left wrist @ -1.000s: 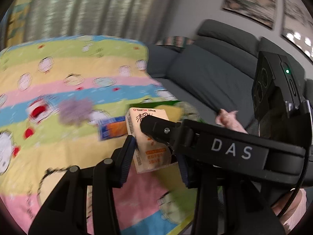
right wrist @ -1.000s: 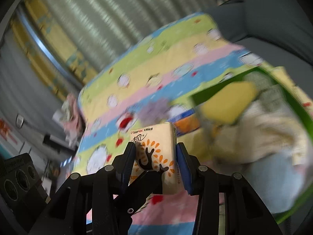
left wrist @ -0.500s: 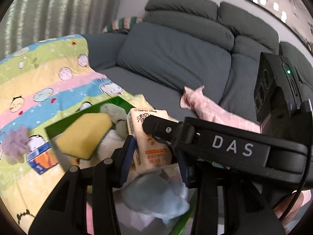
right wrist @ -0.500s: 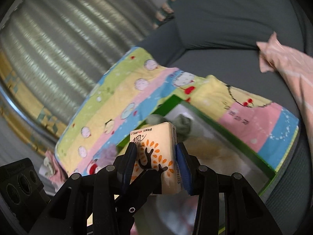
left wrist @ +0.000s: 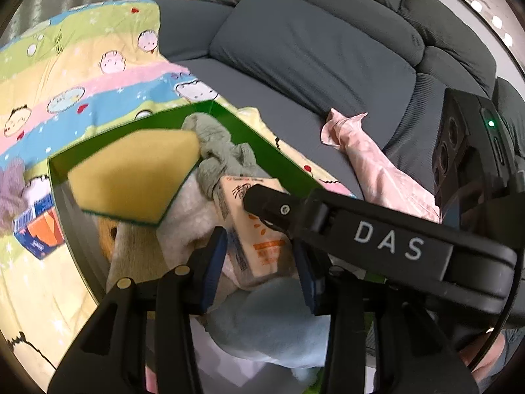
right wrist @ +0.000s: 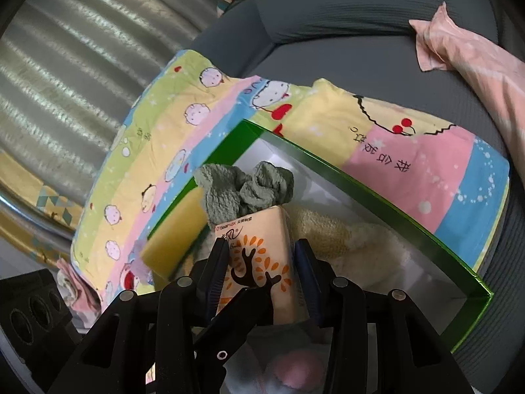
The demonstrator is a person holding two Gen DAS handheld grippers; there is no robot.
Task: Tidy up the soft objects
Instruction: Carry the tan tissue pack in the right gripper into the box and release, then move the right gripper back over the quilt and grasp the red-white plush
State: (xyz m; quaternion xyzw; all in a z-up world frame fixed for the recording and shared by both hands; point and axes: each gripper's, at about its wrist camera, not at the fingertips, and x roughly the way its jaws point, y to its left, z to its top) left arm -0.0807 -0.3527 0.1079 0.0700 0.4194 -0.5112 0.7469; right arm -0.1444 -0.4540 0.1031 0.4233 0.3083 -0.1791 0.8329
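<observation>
The pack (left wrist: 252,229) of tissues is being held over the green box (left wrist: 262,138), above the things already lying inside it. It is being gripped by both tools at once. The left gripper (left wrist: 259,262) is being kept closed on it, with the blue pads pressed to its two narrow sides. The right gripper (right wrist: 261,262) is likewise being clamped on the pack from a crossing direction, and in the left view one of its black fingers is being laid across the pack's printed face.

The box is being carried by a striped cartoon blanket (left wrist: 82,75), which is being spread over a grey sofa (left wrist: 311,55). Inside the box, a yellow sponge (left wrist: 131,177) is being propped against the far left wall. A grey-green cloth (right wrist: 249,190) is being bunched at the far corner, just behind the pack. A cream plush (left wrist: 190,216) is being covered in part by the sponge and the pack. A light blue cloth (left wrist: 272,318) is being shown at the near side of the box, under the left gripper's fingers.

Outside the box, just left of its wall, a blue and orange packet (left wrist: 39,233) is being left on the blanket, with a purple fluffy thing (left wrist: 10,190) beside it. To the right of the box, a pink garment (left wrist: 377,161) is being draped on the sofa seat.
</observation>
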